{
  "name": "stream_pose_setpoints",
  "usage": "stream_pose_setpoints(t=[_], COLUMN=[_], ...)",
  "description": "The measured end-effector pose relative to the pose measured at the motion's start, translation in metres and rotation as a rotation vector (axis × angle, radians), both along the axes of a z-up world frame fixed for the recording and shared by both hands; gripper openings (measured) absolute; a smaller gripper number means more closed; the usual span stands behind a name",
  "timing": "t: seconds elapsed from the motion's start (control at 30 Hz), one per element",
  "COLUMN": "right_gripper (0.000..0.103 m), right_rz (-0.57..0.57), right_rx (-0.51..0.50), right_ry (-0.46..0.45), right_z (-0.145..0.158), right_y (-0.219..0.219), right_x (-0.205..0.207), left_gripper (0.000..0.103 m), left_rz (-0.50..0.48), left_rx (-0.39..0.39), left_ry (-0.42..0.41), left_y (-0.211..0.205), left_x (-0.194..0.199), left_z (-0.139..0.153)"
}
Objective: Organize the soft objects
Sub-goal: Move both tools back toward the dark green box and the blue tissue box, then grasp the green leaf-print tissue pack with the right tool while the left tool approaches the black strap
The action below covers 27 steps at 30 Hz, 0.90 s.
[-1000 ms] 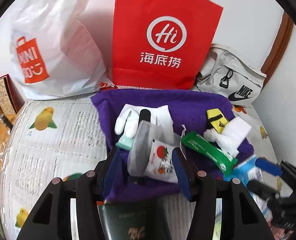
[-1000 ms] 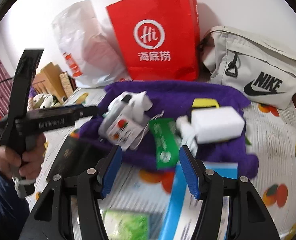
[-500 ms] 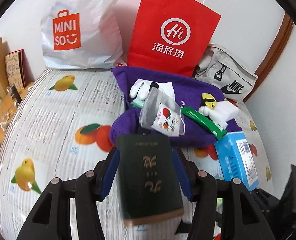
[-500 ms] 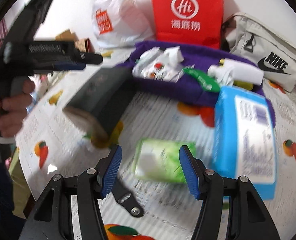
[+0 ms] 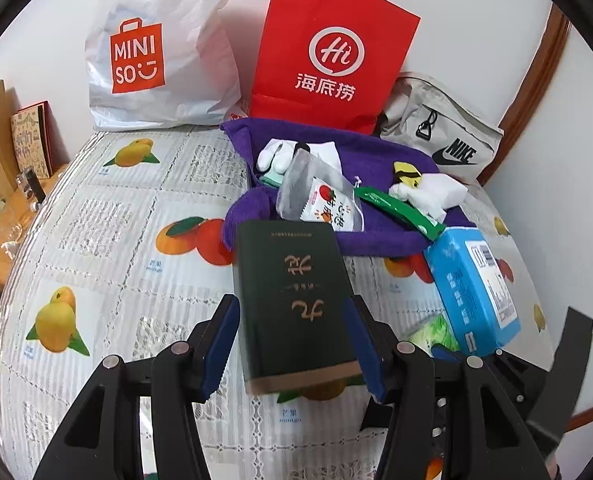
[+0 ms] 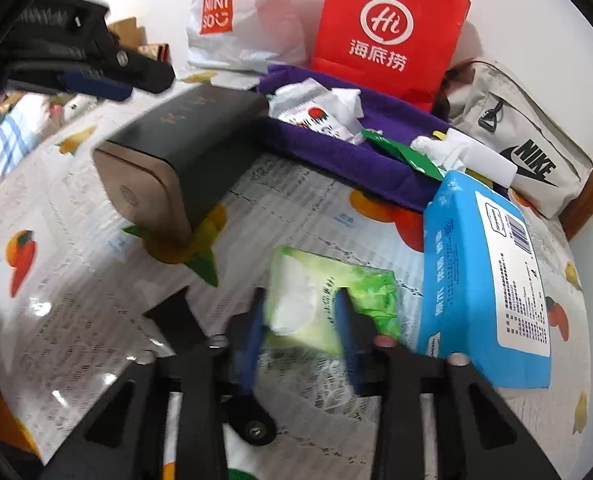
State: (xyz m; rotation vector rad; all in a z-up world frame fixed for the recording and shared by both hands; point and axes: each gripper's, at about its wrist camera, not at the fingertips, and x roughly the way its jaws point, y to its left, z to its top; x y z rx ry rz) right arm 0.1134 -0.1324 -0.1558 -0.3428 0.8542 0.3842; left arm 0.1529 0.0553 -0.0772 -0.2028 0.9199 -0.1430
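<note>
Listing by size, with changes first. Fruit-print tablecloth (image 5: pixel 108 216): now fills more of the left wrist view than a second ago, the purple towel (image 5: pixel 376 160) and its heap having drawn back toward the red paper bag (image 5: pixel 332 52). Dark green box (image 5: pixel 292 300): a second ago only its edge showed under the left gripper (image 5: pixel 292 344); now it sits clamped between the blue pads, one end raised off the cloth. Blue tissue pack (image 6: pixel 484 280): lies just beside the towel. Green tissue packet (image 6: pixel 328 300): half a second ago it lay ahead of the right gripper (image 6: pixel 300 332), whose jaws stood wide; they have just been closing and now pinch the packet's near end. Judgement: two items are secured, so sorting can go on to placement.

View differences. Right wrist view alone shows the green packet being gripped and the box's tan end face. Left wrist view alone shows the gilt characters on the box's top; there the packet is a green sliver behind the blue pack.
</note>
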Motion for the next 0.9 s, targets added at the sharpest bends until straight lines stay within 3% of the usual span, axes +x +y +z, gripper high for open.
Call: stream_pose_setpoints(t=[0.07,0.2,0.47,0.77,0.87,0.9], right_gripper=[0.012,0.010,0.010,0.010,0.013,0.020], right_rz=[0.018,0.020,0.033,-0.016,-0.030,-0.030], right_rx=[0.043,0.103,0.157,0.120,0.121,0.120], right_ry=[0.020,0.025,0.030,0.051,0.054,0.059], right_z=[0.006,0.017,0.034,0.017,0.012,0.010], right_y=[-0.002,-0.008,-0.032,-0.063,-0.071,-0.074], right_x=[-0.003,-0.012,-0.055,-0.093,-0.095,-0.096], left_gripper=[0.053,0.053,0.053,0.053,0.054,0.054], left_rz=[-0.003,-0.002,-0.048,-0.113,-0.136,-0.144], left_rx=[0.008,0.013,0.043,0.012,-0.028,-0.048], left_ry=[0.000,0.006,0.019,0.093,0.125,0.138], left_y=[-0.003,-0.006,-0.026,-0.061,-0.071,-0.074], left_x=[-0.004,-0.016,-0.050,-0.072,-0.075,-0.075], left_z=[-0.001,-0.003,-0.014,-0.047,-0.058,-0.062])
